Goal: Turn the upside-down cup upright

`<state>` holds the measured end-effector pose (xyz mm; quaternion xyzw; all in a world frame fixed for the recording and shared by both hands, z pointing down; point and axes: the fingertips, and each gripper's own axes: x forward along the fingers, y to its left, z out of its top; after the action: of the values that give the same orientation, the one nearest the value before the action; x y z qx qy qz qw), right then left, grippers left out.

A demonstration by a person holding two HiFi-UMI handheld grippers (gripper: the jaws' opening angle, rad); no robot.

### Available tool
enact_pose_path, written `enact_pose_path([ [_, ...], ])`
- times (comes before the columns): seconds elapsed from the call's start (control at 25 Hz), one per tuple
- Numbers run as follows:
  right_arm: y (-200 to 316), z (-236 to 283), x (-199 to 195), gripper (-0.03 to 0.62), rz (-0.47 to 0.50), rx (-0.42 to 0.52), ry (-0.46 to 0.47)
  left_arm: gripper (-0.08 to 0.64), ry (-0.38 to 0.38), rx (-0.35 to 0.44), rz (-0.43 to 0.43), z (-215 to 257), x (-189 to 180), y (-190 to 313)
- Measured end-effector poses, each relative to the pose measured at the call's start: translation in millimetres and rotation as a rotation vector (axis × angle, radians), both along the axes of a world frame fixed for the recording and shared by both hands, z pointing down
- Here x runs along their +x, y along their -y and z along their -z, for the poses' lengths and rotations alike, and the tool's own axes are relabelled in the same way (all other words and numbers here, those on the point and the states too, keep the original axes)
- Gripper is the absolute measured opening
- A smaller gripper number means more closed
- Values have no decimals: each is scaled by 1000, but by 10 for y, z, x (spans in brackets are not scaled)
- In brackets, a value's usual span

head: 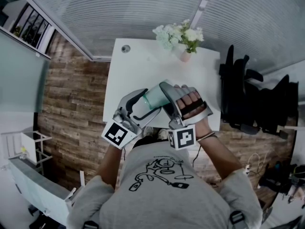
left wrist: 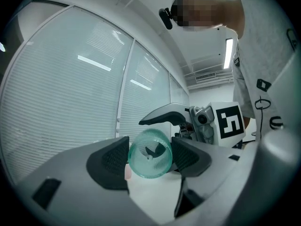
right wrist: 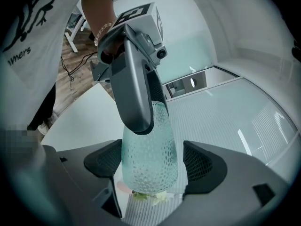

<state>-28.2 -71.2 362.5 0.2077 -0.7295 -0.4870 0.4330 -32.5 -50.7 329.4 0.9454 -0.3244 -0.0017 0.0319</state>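
Left gripper view: left tool (left wrist: 150,157) clamps cup (left wrist: 149,161); right tool (right wrist: 152,165) wide around it; shirt (right wrist: 22,41) print "…hers".

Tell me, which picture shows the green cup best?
The right gripper view: the cup shows large and side-on, bumps and all. The left gripper view shows only its round end; the head view shows the cup tiny.

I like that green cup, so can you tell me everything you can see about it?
The cup is pale green and see-through, with tiny bumps all over and tapering sides. It lies sideways in the air above the white table. The left gripper squeezes it between both pads. The right gripper has its jaws around it, with a gap on one side. It looks empty.
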Motion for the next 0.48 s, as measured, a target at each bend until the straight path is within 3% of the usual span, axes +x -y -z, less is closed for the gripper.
enact_pose_path([
  [0.48, 39, -2, 29, 388, -23, 20, -12, 283, -2, -5, 0, 36, 33, -13],
])
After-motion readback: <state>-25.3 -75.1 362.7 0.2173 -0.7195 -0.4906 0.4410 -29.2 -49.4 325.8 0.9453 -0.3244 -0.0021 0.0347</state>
